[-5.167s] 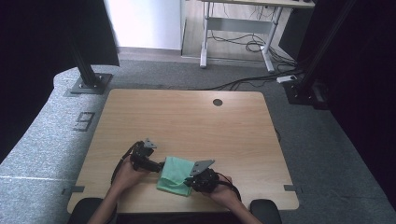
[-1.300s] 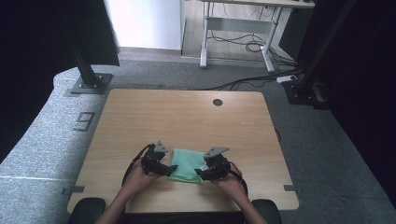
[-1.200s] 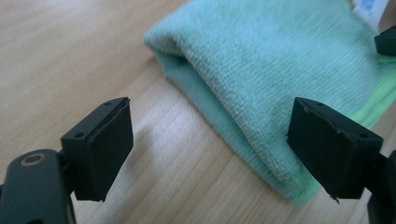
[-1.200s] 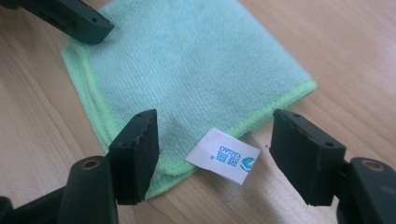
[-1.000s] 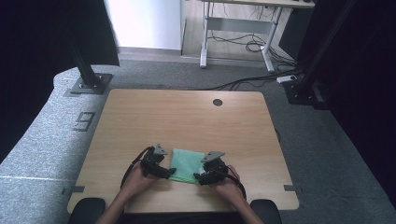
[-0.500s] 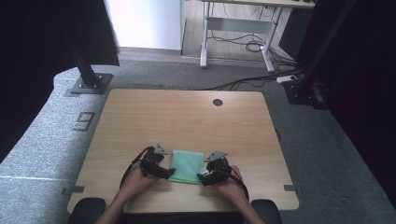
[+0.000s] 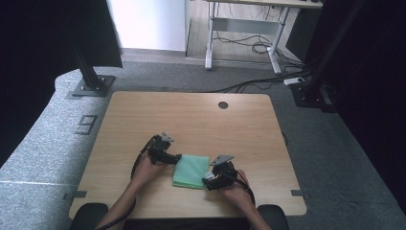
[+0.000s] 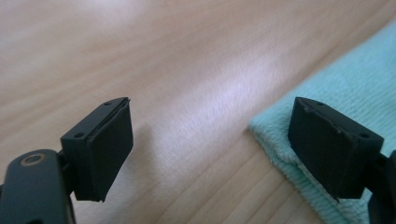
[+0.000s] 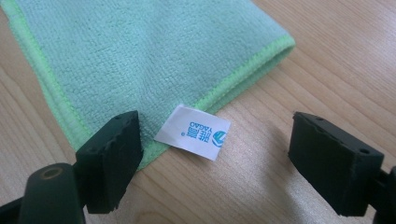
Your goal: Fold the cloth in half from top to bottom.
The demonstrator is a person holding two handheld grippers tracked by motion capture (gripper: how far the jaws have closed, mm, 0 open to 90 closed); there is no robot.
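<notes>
High view: a folded green cloth (image 7: 191, 170) lies flat on the tabletop (image 7: 191, 120), near the person's edge, between the two hands. The left gripper (image 7: 173, 157) sits at the cloth's far left corner; the right gripper (image 7: 207, 179) sits at its near right corner. Both are equally close, each just at an edge. The cloth's longer side looks to run from near to far, though it is close to square.

Left gripper view: the fingers (image 8: 105, 149) stand wide with nothing between them but bare wood. The cloth (image 8: 345, 98) lies to the right; one finger hangs over its corner, the other is well off it on the tabletop. To take the corner this gripper would need to shift sideways toward the cloth, I judge.

Right gripper view: the fingers (image 9: 114, 154) are wide, having just been opening, and nothing is pinched. The cloth (image 9: 140, 56) lies ahead and to the left, its corner and a white label (image 9: 193, 132) with blue print between the fingers. The cloth is pale green microfibre with a brighter stitched hem, doubled in neat layers, flat and smooth.
</notes>
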